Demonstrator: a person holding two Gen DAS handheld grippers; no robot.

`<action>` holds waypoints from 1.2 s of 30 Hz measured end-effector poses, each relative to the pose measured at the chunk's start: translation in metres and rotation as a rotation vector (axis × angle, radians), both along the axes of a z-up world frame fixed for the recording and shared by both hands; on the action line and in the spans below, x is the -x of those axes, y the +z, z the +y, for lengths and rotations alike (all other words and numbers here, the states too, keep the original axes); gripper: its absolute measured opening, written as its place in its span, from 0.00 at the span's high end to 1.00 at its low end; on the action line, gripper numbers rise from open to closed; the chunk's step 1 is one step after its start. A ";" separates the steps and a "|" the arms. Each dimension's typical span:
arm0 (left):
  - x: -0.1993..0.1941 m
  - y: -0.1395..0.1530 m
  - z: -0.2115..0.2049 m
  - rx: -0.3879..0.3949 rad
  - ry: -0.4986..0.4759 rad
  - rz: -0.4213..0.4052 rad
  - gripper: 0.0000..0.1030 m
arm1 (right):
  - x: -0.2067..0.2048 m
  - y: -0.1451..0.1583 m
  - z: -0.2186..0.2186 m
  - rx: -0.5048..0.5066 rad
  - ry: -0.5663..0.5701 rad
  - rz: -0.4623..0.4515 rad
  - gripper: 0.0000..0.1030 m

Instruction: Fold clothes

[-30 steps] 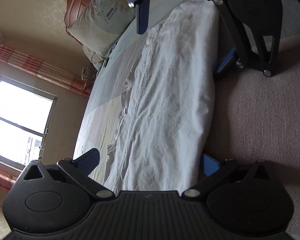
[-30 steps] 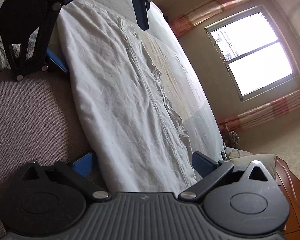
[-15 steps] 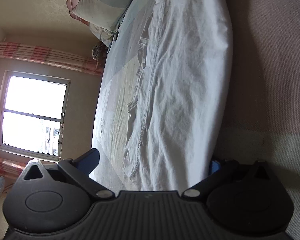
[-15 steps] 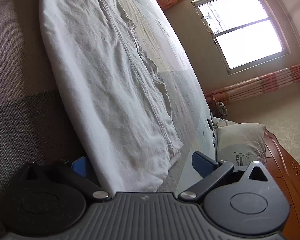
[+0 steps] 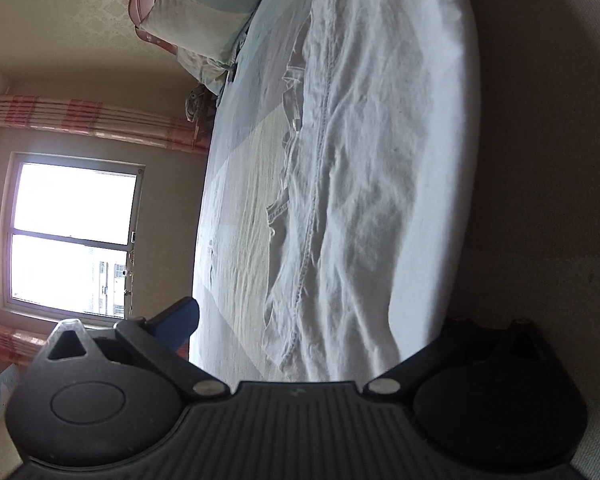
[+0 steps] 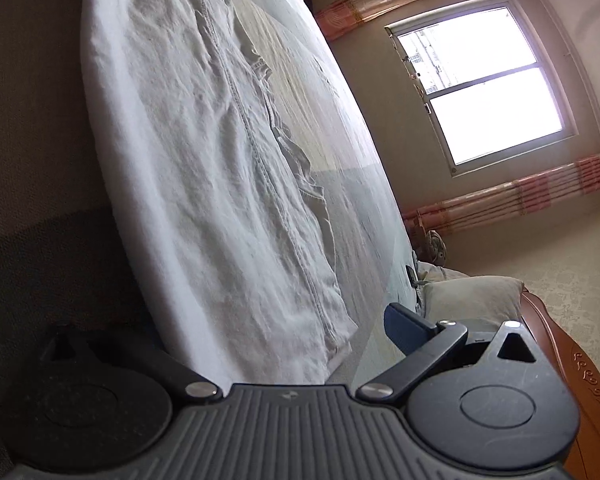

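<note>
A white wrinkled garment (image 5: 364, 184), folded lengthwise into a long strip with a stitched seam, lies on the bed; it also shows in the right wrist view (image 6: 220, 160). My left gripper (image 5: 312, 344) is open, its jaws straddling one end of the strip. Only its left blue finger (image 5: 180, 316) shows; the other is hidden in shadow. My right gripper (image 6: 276, 344) is open at the opposite end. Its right blue finger (image 6: 404, 328) shows; the left one is hidden beside the cloth.
The bed has a pale sheet (image 5: 240, 208) and a brownish-grey blanket (image 5: 540, 160) along the garment's folded edge. A pillow (image 5: 208, 12) leans on a wooden headboard (image 6: 560, 344). A bright window (image 6: 488, 80) with striped curtains is beyond the bed.
Both grippers have drawn apart along the garment toward its two ends. Neither gripper shows in the other's view any more. Both stay open.
</note>
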State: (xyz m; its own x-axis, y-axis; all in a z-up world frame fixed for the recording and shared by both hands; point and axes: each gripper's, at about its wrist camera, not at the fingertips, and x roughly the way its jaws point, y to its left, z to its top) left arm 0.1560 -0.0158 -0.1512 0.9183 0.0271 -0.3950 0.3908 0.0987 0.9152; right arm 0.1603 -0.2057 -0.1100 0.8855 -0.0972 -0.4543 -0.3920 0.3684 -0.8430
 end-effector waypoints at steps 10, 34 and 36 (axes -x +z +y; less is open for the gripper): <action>-0.001 -0.018 -0.021 -0.136 -0.089 0.062 0.33 | -0.007 -0.017 0.015 0.100 0.034 -0.003 0.05; 0.009 -0.032 -0.012 -0.069 -0.046 0.107 0.99 | 0.013 -0.064 0.031 0.240 0.138 0.053 0.91; 0.009 -0.030 -0.012 -0.078 -0.039 0.099 0.92 | 0.011 -0.066 0.031 0.241 0.138 0.045 0.91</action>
